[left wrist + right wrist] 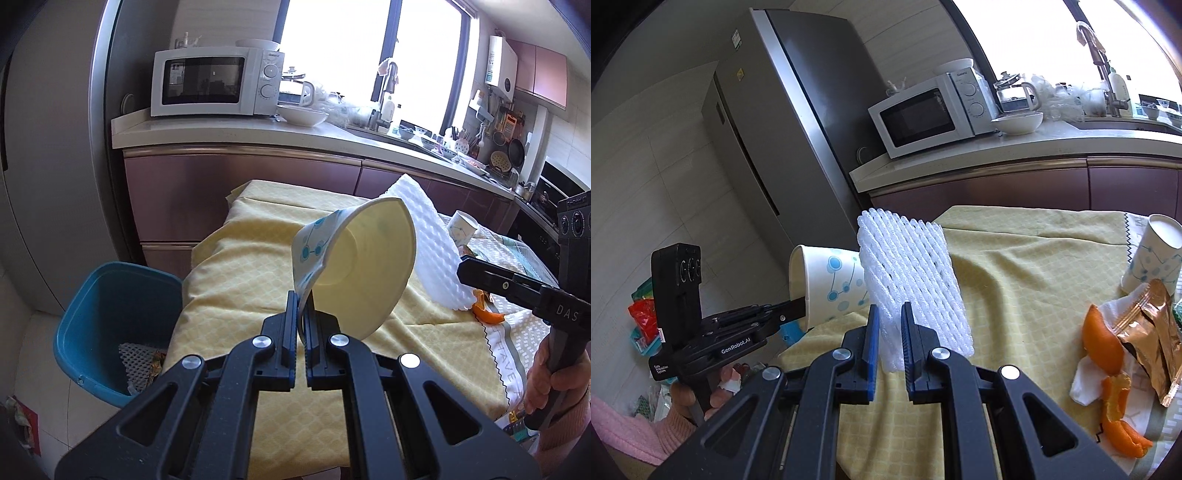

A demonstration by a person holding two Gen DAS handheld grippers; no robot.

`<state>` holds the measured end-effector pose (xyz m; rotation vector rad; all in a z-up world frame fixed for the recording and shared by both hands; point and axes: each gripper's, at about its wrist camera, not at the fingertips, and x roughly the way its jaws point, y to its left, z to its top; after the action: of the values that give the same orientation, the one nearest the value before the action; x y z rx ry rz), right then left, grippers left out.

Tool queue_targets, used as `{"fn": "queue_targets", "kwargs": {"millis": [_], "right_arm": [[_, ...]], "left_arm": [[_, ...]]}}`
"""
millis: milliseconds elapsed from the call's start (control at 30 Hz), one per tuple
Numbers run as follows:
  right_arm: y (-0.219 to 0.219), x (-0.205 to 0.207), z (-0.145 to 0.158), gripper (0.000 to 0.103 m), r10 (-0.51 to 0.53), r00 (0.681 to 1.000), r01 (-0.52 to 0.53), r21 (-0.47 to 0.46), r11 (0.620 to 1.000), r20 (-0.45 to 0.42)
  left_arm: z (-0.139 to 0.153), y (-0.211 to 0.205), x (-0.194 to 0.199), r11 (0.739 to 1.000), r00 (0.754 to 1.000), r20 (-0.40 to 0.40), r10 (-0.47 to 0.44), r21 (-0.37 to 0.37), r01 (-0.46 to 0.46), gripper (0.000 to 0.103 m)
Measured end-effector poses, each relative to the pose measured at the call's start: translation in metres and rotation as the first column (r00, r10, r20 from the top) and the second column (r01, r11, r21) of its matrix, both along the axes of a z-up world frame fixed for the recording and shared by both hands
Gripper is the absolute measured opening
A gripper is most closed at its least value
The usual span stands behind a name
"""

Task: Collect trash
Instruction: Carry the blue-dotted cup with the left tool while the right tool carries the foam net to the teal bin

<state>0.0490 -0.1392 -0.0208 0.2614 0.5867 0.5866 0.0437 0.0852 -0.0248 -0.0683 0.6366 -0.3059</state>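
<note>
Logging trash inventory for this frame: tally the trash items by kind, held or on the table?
Paper cups: 2 (held, standing)
White foam net: 1
Orange peel pieces: 3 ()
Gold foil wrapper: 1
White tissue: 1
Total: 8

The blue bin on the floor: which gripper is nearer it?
Left. The left gripper, holding the paper cup, is at the table end above the blue bin. The right gripper, holding the foam net, is farther along the table.
</note>
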Motion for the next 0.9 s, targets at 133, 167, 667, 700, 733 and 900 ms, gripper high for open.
{"fn": "queue_targets", "kwargs": {"millis": [133,167,667,700,733,900], "right_arm": [[0.019,0.006,0.003,0.01,0.049,0.999,-0.049,-0.007,0.999,0.003],[0.024,0.008,0.004,0.01,0.063,0.998,-0.063,-0.007,0.998,0.004],[0.105,0.033,0.016,0.01,0.262,0.965,-0.262,-0.013,0.965,0.006],[0.11,0.035,0.017,0.01,0.272,0.962,-0.272,-0.014,0.962,0.005],[0.115,0.037,0.017,0.01,0.284,0.959,-0.284,-0.013,0.959,0.002],[0.14,0.046,0.017,0.01,0.332,0.943,-0.332,-0.003,0.943,-0.016]], "left_arm": [[0.002,0.02,-0.004,0.999,0.999,0.004,0.044,-0.001,-0.044,0.004],[0.003,0.025,-0.006,0.998,0.998,0.006,0.056,-0.003,-0.056,0.004],[0.009,0.115,-0.014,0.967,0.967,0.019,0.255,0.001,-0.255,0.004],[0.009,0.119,-0.013,0.964,0.964,0.018,0.266,0.003,-0.266,0.004],[0.008,0.124,-0.012,0.96,0.96,0.016,0.278,0.006,-0.279,0.004],[0.0,0.147,-0.007,0.945,0.945,-0.008,0.327,0.013,-0.327,0.004]]}}
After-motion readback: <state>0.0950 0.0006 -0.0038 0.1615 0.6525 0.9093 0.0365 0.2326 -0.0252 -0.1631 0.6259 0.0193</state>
